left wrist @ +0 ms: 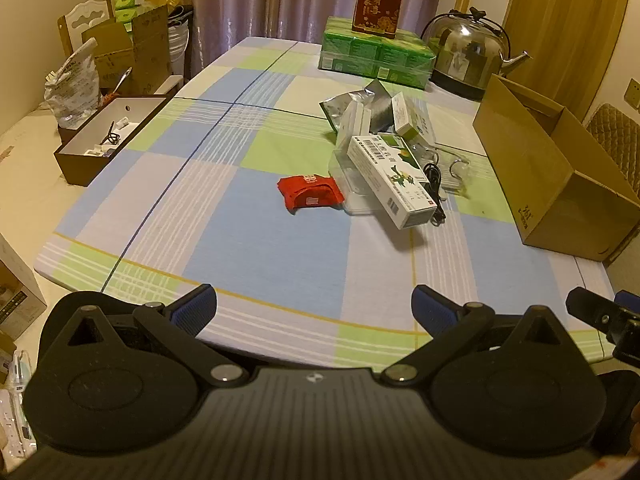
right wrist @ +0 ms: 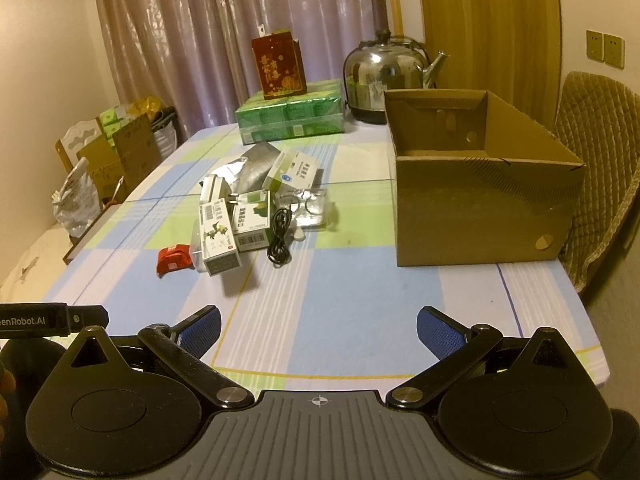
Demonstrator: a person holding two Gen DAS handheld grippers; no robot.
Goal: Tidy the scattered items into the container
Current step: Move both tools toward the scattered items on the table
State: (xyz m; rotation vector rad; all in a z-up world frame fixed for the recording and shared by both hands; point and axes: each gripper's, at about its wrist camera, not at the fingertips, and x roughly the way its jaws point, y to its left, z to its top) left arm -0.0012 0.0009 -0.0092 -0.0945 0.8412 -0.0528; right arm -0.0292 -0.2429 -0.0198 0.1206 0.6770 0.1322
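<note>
An open cardboard box (right wrist: 476, 208) (left wrist: 548, 172) stands on the table's right side. Left of it lies a scattered pile: a red packet (left wrist: 310, 193) (right wrist: 173, 259), white-and-green medicine boxes (left wrist: 390, 178) (right wrist: 218, 236), a coiled black cable (right wrist: 281, 236) (left wrist: 435, 190), silver foil pouches (left wrist: 370, 104) (right wrist: 250, 168) and clear plastic packaging (right wrist: 310, 208). My left gripper (left wrist: 314, 306) hangs open over the near table edge, well short of the pile. My right gripper (right wrist: 319, 326) is open too, above the near edge, with nothing between its fingers.
At the table's far end stand green tissue packs (right wrist: 290, 118) with a red carton (right wrist: 278, 66) on top and a steel kettle (right wrist: 386, 74). A dark tray (left wrist: 106, 140) sits at the left edge. A padded chair (right wrist: 596, 168) is right of the box.
</note>
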